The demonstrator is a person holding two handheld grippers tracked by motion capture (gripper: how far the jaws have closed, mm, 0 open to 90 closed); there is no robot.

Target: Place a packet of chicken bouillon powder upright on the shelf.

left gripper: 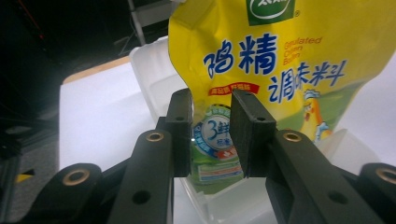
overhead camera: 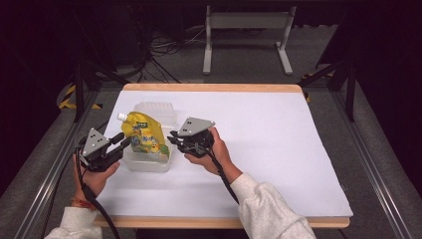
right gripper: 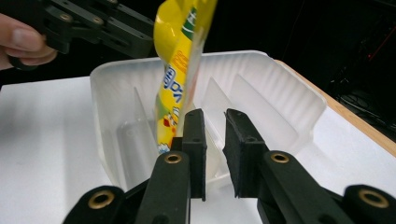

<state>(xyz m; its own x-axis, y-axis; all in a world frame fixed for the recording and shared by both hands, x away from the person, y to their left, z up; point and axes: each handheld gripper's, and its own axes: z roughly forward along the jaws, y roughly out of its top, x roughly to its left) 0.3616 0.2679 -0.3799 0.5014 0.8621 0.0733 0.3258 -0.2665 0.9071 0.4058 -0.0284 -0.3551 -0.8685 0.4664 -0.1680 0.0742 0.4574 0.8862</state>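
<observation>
One yellow spouted pouch (overhead camera: 143, 134) stands upright in the clear plastic bin (overhead camera: 149, 162), between the two grippers. Its face carries blue Chinese lettering, a green logo near the top and a round green-and-white badge low down; a white cap sits on the spout. The left gripper (left gripper: 211, 135) faces that printed face, jaws parted and gripping nothing. The right gripper (right gripper: 215, 149) sits just outside the bin's near wall, looking at the pouch's thin edge, jaws likewise apart and empty.

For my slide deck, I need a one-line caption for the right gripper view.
Right gripper, jaws apart, faces a clear divided bin where a yellow pouch stands on edge.
</observation>
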